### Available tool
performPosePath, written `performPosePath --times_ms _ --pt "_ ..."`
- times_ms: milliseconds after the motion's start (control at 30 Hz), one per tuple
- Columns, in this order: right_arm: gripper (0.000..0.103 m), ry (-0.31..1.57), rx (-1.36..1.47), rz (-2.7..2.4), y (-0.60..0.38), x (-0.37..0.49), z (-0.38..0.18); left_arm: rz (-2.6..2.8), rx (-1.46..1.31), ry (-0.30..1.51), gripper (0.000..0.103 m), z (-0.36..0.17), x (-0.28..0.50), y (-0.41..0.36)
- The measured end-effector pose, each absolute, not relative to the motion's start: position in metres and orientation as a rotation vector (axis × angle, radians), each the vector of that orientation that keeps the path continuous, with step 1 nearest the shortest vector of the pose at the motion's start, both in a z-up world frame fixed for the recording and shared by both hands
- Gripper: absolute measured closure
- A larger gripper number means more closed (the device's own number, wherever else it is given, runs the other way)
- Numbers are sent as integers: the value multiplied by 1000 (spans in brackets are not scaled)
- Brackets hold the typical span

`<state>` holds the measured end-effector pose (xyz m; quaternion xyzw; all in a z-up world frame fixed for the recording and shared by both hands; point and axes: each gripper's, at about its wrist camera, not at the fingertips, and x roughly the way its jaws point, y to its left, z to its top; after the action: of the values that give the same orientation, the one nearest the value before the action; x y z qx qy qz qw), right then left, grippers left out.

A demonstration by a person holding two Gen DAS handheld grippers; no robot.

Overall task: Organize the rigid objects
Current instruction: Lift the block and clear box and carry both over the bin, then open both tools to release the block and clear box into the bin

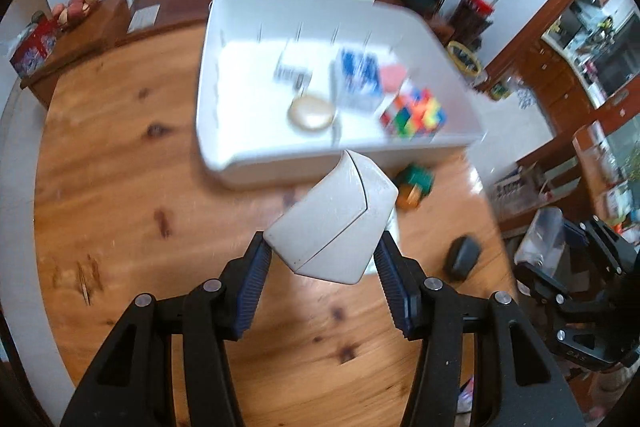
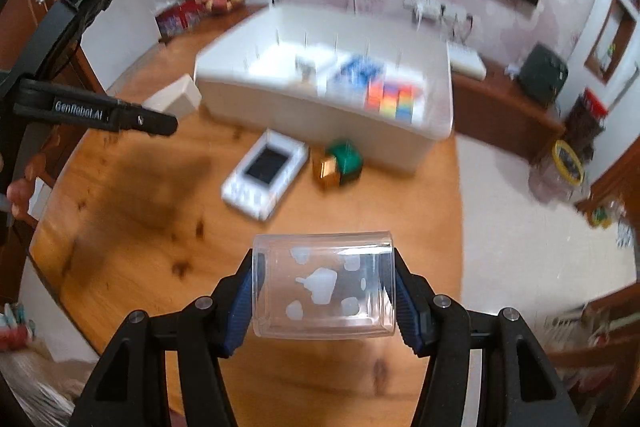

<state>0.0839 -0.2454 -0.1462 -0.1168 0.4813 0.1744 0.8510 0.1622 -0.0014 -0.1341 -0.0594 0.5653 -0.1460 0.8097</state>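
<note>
The left gripper (image 1: 322, 259) pinches a white box (image 1: 334, 223) above the wooden table (image 1: 120, 155), short of the white bin (image 1: 224, 163). The right gripper (image 2: 324, 287) clamps a clear box (image 2: 324, 283). The bin holds a colourful cube (image 1: 414, 113), a blue-and-white pack (image 1: 358, 77) and a round disc (image 1: 311, 111), all blurred. "GenRobot.AI" is printed on the left gripper, as seen from the right wrist.

A wide stretch of bare wooden table (image 2: 132, 187) was left open to the left of the white bin (image 2: 320, 115). The way straight ahead to the bin's near wall was blocked by a white tray (image 2: 264, 175) and a green-and-orange cube (image 2: 340, 165)
</note>
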Motion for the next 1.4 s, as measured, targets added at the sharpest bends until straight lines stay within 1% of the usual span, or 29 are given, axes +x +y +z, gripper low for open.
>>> performPosePath --times_ms 267,367,467,633,833,1067,1267,1300,1333,1400 --pt "43 870 -238 290 -225 162 -63 -305 -122 1135 46 -85 220 -12" --pt "43 829 -252 252 -213 195 -45 -279 -88 1111 46 -85 245 -18" --pt "43 792 -260 196 -203 230 -40 -238 -67 1113 46 -95 265 -19" --pt "43 845 -229 125 -195 286 -69 -159 -44 1152 46 -135 302 -17" --pt "43 996 -208 45 -190 343 -141 -100 -45 1225 46 -184 336 -10" --pt "43 1125 -183 21 -186 363 -193 -99 31 1250 46 -210 343 -24" --pt "42 1188 -171 18 -184 367 -211 -112 63 1253 45 -213 343 -34" --pt "42 1190 -173 19 -183 366 -213 -116 61 1250 42 -212 342 -35" --pt "40 1192 -172 21 -184 365 -214 -120 56 1249 32 -211 341 -35" --pt "34 1188 -160 30 -184 364 -215 -105 55 1248 20 -210 340 -35"
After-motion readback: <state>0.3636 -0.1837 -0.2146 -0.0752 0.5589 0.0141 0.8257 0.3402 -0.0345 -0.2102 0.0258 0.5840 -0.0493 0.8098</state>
